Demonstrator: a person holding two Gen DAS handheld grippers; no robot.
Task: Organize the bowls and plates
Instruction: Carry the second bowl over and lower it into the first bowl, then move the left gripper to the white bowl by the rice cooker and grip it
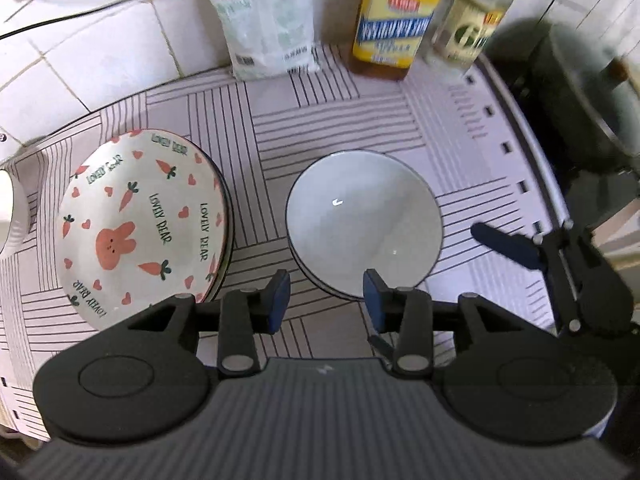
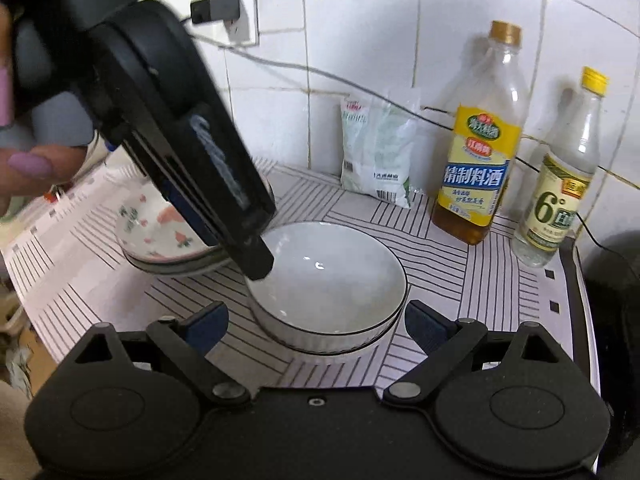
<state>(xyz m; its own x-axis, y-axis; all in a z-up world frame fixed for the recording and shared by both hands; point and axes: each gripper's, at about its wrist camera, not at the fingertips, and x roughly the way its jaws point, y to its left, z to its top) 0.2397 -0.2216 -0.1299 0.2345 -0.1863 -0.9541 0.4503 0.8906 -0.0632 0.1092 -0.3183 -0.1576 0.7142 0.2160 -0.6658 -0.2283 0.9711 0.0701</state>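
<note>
A plain white bowl (image 1: 364, 220) (image 2: 336, 272) with a dark rim sits on the striped mat (image 1: 340, 120), seemingly nested in a second bowl. To its left lies a plate printed with carrots and a rabbit (image 1: 144, 220) (image 2: 152, 232), on top of other plates. My left gripper (image 1: 326, 300) (image 2: 260, 268) points steeply down over the bowl's near-left rim. Its jaws are partly apart and its pads touch nothing. My right gripper (image 2: 316, 320) is open wide in front of the bowl and apart from it. One of its fingers (image 1: 504, 244) shows to the right of the bowl.
Against the tiled wall stand a yellow-label bottle (image 2: 476, 168), a clear bottle with a yellow cap (image 2: 560, 200) and a white bag (image 2: 376, 152). A dark pot (image 1: 580, 92) sits past the mat's right edge. A cable (image 2: 320, 76) runs along the wall. A hand (image 2: 28, 168) holds the left gripper.
</note>
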